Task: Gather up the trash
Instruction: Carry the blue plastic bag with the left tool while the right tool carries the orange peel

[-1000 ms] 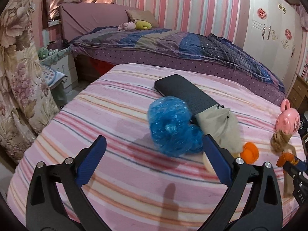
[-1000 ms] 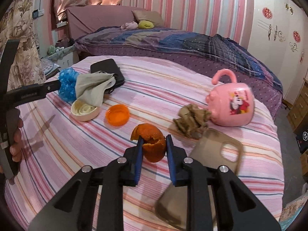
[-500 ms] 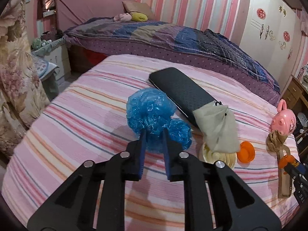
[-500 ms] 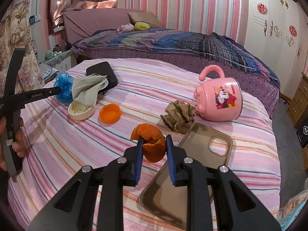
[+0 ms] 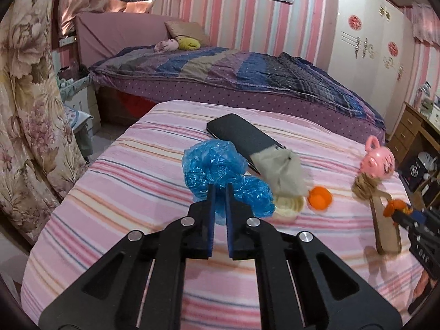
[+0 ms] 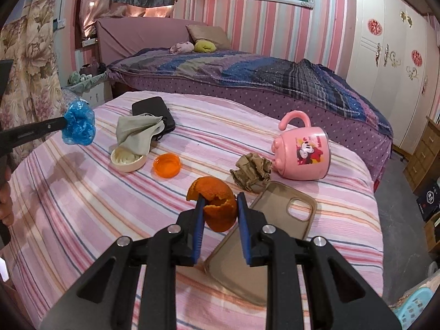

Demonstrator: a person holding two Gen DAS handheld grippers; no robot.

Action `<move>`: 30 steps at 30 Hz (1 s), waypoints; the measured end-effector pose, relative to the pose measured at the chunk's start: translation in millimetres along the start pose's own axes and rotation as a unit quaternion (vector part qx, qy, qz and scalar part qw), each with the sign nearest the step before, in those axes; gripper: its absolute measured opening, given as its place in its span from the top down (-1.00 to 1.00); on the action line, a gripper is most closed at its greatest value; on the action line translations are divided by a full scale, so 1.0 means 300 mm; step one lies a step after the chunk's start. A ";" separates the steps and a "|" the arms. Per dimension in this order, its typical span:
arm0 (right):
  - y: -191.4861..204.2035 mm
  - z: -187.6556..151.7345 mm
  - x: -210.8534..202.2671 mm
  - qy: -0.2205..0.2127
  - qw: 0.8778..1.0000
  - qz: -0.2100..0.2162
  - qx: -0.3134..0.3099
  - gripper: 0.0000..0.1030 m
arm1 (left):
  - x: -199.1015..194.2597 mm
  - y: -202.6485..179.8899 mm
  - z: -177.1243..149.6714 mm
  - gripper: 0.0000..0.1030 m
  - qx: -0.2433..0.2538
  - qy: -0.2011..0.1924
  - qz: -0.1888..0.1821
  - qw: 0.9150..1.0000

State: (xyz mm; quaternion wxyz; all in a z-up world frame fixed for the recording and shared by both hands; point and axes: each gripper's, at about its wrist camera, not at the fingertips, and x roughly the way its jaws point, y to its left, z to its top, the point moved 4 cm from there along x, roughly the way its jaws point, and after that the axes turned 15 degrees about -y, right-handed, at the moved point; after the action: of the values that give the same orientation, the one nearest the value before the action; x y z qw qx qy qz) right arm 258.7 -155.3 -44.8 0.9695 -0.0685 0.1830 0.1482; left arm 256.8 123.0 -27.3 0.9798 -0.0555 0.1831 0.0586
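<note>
The left gripper (image 5: 219, 192) is clamped nearly closed on a crumpled blue plastic bag (image 5: 217, 170) at the centre of its view, a thin fold pinched so the bulk billows past the tips; in the right wrist view the bag hangs clear of the bedspread at the far left. The right gripper (image 6: 220, 206), at the lower centre of its frame, holds an orange peel (image 6: 217, 206) between narrowly set jaws, lifted above a brown phone case (image 6: 264, 233). With each hand carrying one piece, both are probably bound for a bin not in view. A crumpled brown paper wad (image 6: 251, 172) beside the pink mug (image 6: 301, 152) looks like the remaining trash on the striped bedspread (image 6: 82, 206). The orange cap (image 6: 167, 165), cream lid (image 6: 128, 161), grey cloth (image 6: 137, 134) and black phone (image 6: 154, 111) lie toward the upper left.
</note>
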 end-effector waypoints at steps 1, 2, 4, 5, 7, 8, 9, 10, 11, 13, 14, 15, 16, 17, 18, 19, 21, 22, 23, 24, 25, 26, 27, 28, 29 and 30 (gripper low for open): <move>-0.001 0.001 -0.009 -0.001 1.000 0.000 -0.002 0.55 | -0.021 -0.009 -0.005 0.91 0.007 -0.002 -0.003 1.000; -0.004 0.000 -0.021 -0.001 1.000 -0.001 -0.005 0.55 | -0.042 -0.017 -0.009 0.91 0.013 -0.005 -0.004 1.000; -0.014 -0.005 -0.041 -0.001 1.000 -0.006 -0.010 0.55 | -0.079 -0.035 -0.013 0.91 0.023 -0.012 -0.009 1.000; -0.016 -0.006 -0.052 -0.002 1.000 -0.006 -0.011 0.55 | -0.098 -0.044 -0.013 0.91 0.026 -0.016 -0.013 0.999; -0.026 -0.008 -0.083 -0.004 1.000 -0.008 -0.010 0.55 | -0.132 -0.057 -0.017 0.91 0.030 -0.023 -0.019 0.999; -0.029 -0.008 -0.091 -0.005 1.000 -0.009 -0.010 0.55 | -0.145 -0.062 -0.021 0.92 0.031 -0.024 -0.022 0.999; -0.035 -0.013 -0.109 -0.008 1.000 -0.012 -0.011 0.55 | -0.160 -0.066 -0.029 0.92 0.032 -0.024 -0.022 0.999; -0.036 -0.015 -0.118 -0.009 1.000 -0.013 -0.010 0.55 | -0.172 -0.068 -0.037 0.92 0.033 -0.023 -0.022 0.999; -0.045 -0.021 -0.142 -0.010 1.000 -0.016 -0.008 0.55 | -0.179 -0.069 -0.045 0.92 0.032 -0.022 -0.023 0.999; -0.055 -0.027 -0.170 -0.012 1.000 -0.019 -0.005 0.55 | -0.207 -0.073 -0.069 0.93 0.025 -0.017 -0.027 0.999; -0.064 -0.039 -0.198 -0.012 1.000 -0.023 0.000 0.55 | -0.217 -0.076 -0.076 0.94 0.021 -0.016 -0.028 0.999; -0.070 -0.049 -0.218 -0.012 1.000 -0.025 0.004 0.55 | -0.228 -0.075 -0.085 0.94 0.016 -0.014 -0.030 0.999; -0.077 -0.061 -0.239 -0.010 1.000 -0.026 0.009 0.55 | -0.245 -0.078 -0.094 0.94 0.008 -0.013 -0.034 0.999; -0.079 -0.064 -0.247 -0.010 1.000 -0.027 0.011 0.55 | -0.262 -0.080 -0.104 0.94 0.002 -0.012 -0.039 0.999; -0.084 -0.071 -0.264 -0.010 0.999 -0.029 0.015 0.55 | -0.277 -0.086 -0.112 0.94 -0.001 -0.013 -0.042 0.999; -0.088 -0.076 -0.278 -0.011 0.999 -0.030 0.018 0.55 | -0.295 -0.095 -0.119 0.94 -0.001 -0.015 -0.045 0.999; -0.096 -0.087 -0.313 -0.013 0.999 -0.034 0.022 0.55 | -0.328 -0.112 -0.134 0.94 0.000 -0.019 -0.052 0.998; -0.101 -0.095 -0.338 -0.015 0.999 -0.037 0.024 0.55 | -0.347 -0.121 -0.144 0.94 -0.001 -0.020 -0.057 0.998; -0.106 -0.100 -0.353 -0.015 0.999 -0.039 0.027 0.55 | -0.357 -0.128 -0.152 0.94 -0.002 -0.020 -0.058 0.998; -0.110 -0.106 -0.363 -0.015 0.999 -0.041 0.029 0.55 | -0.366 -0.132 -0.158 0.94 -0.004 -0.019 -0.060 0.998; -0.112 -0.109 -0.369 -0.015 0.999 -0.042 0.030 0.55 | -0.373 -0.136 -0.169 0.94 -0.004 -0.017 -0.061 0.998; -0.120 -0.118 -0.386 -0.015 0.998 -0.045 0.033 0.55 | -0.381 -0.139 -0.180 0.94 -0.004 -0.015 -0.061 0.998; -0.132 -0.126 -0.402 -0.015 0.998 -0.048 0.036 0.55 | -0.386 -0.144 -0.190 0.94 -0.002 -0.013 -0.061 0.998; -0.138 -0.129 -0.411 -0.016 0.998 -0.049 0.038 0.55 | -0.390 -0.148 -0.198 0.94 -0.002 -0.011 -0.061 0.998; -0.152 -0.133 -0.424 -0.018 0.998 -0.052 0.042 0.55 | -0.391 -0.154 -0.203 0.94 -0.002 -0.010 -0.061 0.998; -0.161 -0.135 -0.433 -0.019 0.997 -0.055 0.045 0.55 | -0.394 -0.159 -0.208 0.94 -0.002 -0.009 -0.062 0.998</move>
State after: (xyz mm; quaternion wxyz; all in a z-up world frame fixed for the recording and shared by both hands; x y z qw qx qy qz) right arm 144.8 -242.7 -29.7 0.9815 -0.0323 0.1668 0.0879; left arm 131.9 56.6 -37.7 0.9831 -0.0680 0.1702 -0.0011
